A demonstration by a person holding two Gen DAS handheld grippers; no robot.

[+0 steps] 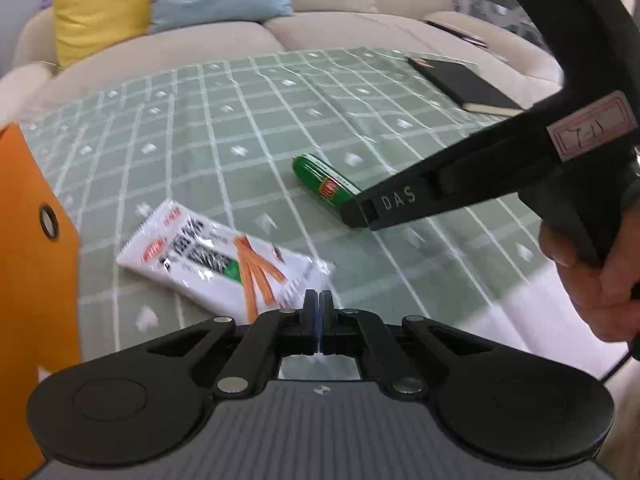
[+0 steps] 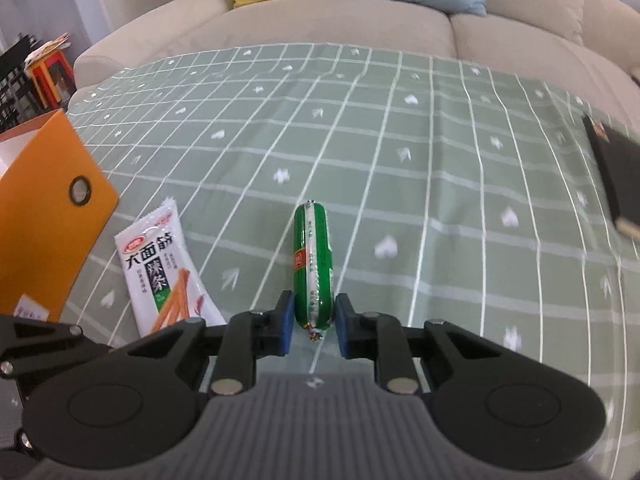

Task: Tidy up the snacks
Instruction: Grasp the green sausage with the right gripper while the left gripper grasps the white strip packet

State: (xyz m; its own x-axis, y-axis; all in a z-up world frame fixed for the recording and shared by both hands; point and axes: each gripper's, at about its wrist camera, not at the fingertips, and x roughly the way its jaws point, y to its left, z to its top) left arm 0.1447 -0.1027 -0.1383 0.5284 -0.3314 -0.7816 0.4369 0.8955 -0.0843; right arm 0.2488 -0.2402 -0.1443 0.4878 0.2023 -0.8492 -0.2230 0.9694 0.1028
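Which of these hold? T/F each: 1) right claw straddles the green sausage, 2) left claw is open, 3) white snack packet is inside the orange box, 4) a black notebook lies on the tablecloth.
1) The right claw straddles the green sausage: true; the near end sits between the pads, jaws not closed on it.
2) The left claw is open: false; its fingers are pressed together.
3) The white snack packet is inside the orange box: false; it lies on the tablecloth beside the box.
4) A black notebook lies on the tablecloth: true.
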